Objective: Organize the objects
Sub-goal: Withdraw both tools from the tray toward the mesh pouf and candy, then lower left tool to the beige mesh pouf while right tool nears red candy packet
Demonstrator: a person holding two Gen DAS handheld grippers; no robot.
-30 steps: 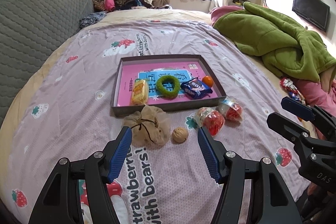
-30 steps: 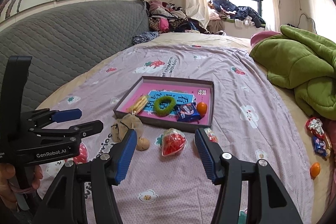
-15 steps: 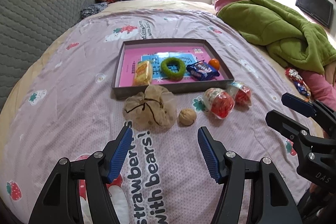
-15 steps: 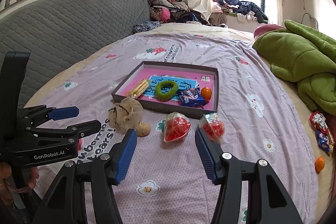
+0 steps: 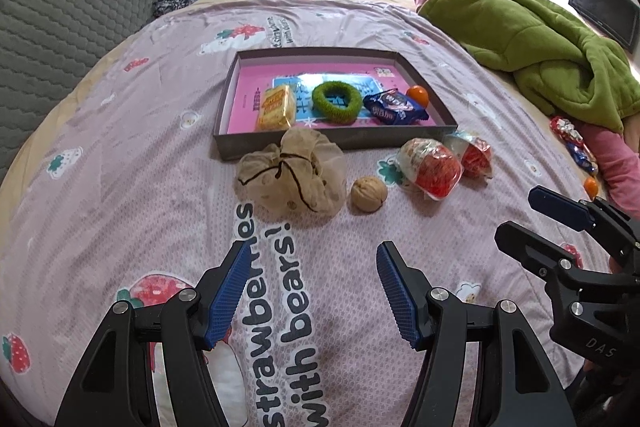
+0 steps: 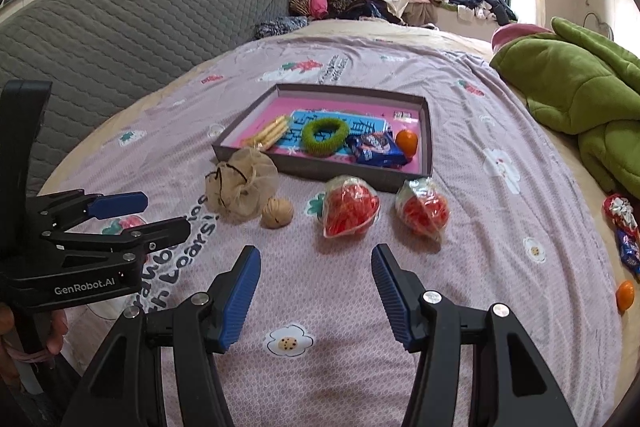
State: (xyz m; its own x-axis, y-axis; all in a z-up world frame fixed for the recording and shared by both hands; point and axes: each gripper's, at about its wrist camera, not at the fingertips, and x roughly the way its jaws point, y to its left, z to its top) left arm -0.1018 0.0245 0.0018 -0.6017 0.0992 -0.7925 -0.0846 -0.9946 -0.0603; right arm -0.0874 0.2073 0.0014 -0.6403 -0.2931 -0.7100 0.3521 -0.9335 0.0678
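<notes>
- Bedspread point(image 5: 120, 211) carries everything: a soft, yielding base, so pressing down on an item would likely sink it rather than pin it.
- Tray point(image 5: 336, 145) lies mid-bed, shallow and stiff-walled. Inside sit a yellow pack point(image 5: 276, 107), a green ring point(image 5: 335, 102), a blue packet point(image 5: 394, 107) and an orange point(image 5: 418, 95).
- Mesh pouch point(image 5: 292, 173) rests against the tray's near wall, limp and light. Judged best taken at the gathered knot where the dark cord crosses; loose fabric would probably slip.
- Two crinkly wrapped red bundles point(image 6: 350, 207) point(image 6: 424, 209) lie just outside the tray's near right corner. The film looks slippery, so a hold across the full middle seems safer than one on the wrapper's edge.
- Walnut point(image 5: 369, 194) sits just beside the pouch, hard, round and apt to roll. Pads should meet it across its widest part.
- Left gripper point(image 5: 312, 291) hangs short of the pouch and walnut, jaws spread, nothing between them.
- Right gripper point(image 6: 316, 291) hangs short of the bundles, jaws likewise apart and empty.
</notes>
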